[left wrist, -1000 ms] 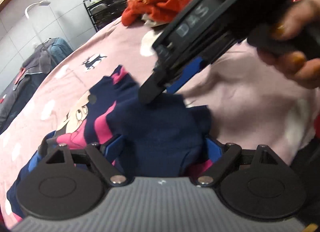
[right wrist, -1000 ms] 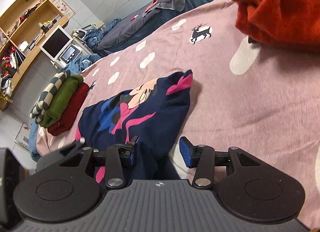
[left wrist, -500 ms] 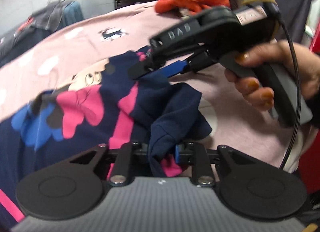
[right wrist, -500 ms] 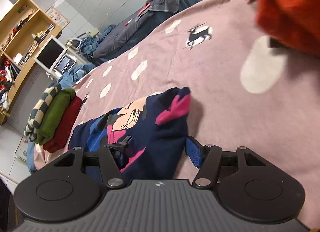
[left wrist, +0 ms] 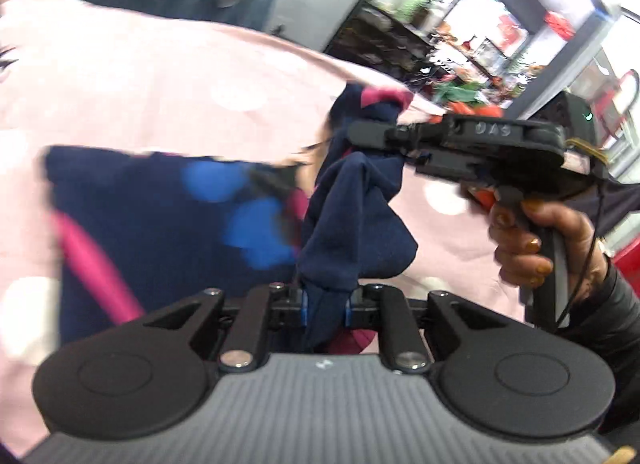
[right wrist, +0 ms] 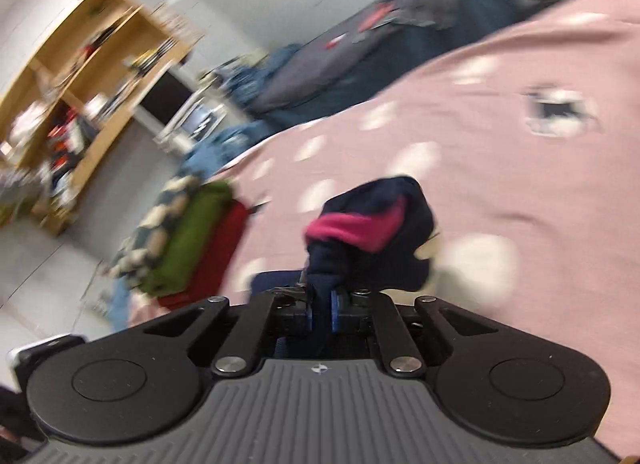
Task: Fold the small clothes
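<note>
A navy child's garment (left wrist: 160, 224) with pink and blue cartoon print lies partly on the pink bedspread (left wrist: 140, 84), one end lifted. My left gripper (left wrist: 325, 304) is closing, and a bunched navy fold is pinched between its blue pads. In the left wrist view my right gripper (left wrist: 360, 132) reaches in from the right, held by a hand (left wrist: 520, 240), its tips clamped on the garment's pink-trimmed edge. In the right wrist view the right gripper (right wrist: 322, 304) is closing on a raised navy and pink bundle of the garment (right wrist: 372, 224). Both views are motion-blurred.
A stack of folded clothes (right wrist: 192, 240), checked, green and red, sits at the bed's left edge. Beyond it are a wooden shelf (right wrist: 80, 76) and a dark sofa with clothes (right wrist: 360, 52). A cluttered rack (left wrist: 384, 36) stands past the bed.
Both grippers went from open around the garment to shut on it. Both have lifted and swung sideways, pulling the cloth up off the bedspread; the left one has rolled.
</note>
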Available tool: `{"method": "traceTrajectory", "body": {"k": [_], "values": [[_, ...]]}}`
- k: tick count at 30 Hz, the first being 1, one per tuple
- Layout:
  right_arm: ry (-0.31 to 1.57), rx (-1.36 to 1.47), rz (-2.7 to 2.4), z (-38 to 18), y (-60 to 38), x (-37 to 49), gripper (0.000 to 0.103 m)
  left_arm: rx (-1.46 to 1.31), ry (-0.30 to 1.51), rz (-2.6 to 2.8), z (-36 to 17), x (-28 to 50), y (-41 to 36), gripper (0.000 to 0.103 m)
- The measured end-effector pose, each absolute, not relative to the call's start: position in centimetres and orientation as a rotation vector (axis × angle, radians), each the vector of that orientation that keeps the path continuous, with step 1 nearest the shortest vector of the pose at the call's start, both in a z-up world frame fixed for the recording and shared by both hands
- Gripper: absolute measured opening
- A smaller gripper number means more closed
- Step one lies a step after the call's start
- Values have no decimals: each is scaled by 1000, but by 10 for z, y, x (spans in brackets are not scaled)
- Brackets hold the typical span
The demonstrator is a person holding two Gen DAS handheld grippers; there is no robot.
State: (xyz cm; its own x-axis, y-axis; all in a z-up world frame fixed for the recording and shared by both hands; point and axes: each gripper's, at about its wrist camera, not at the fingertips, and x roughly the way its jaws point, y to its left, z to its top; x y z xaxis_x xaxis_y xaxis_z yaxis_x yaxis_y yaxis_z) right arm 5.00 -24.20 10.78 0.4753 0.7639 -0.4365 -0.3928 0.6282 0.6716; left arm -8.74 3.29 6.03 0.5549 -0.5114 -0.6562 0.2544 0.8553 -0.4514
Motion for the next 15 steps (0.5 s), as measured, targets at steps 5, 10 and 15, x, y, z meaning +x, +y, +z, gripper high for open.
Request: {"method": "traceTrajectory", "body": {"k": [5, 10, 15], "values": [[863, 466, 846, 99, -154, 75, 13, -174, 961, -421, 67, -84, 80, 15], [980, 405, 893, 73, -99, 86, 13, -71, 1120, -490, 56, -81, 90, 18], [993, 416, 850, 57, -95, 80, 53, -56, 1102, -322, 61, -79, 129, 59]]}}
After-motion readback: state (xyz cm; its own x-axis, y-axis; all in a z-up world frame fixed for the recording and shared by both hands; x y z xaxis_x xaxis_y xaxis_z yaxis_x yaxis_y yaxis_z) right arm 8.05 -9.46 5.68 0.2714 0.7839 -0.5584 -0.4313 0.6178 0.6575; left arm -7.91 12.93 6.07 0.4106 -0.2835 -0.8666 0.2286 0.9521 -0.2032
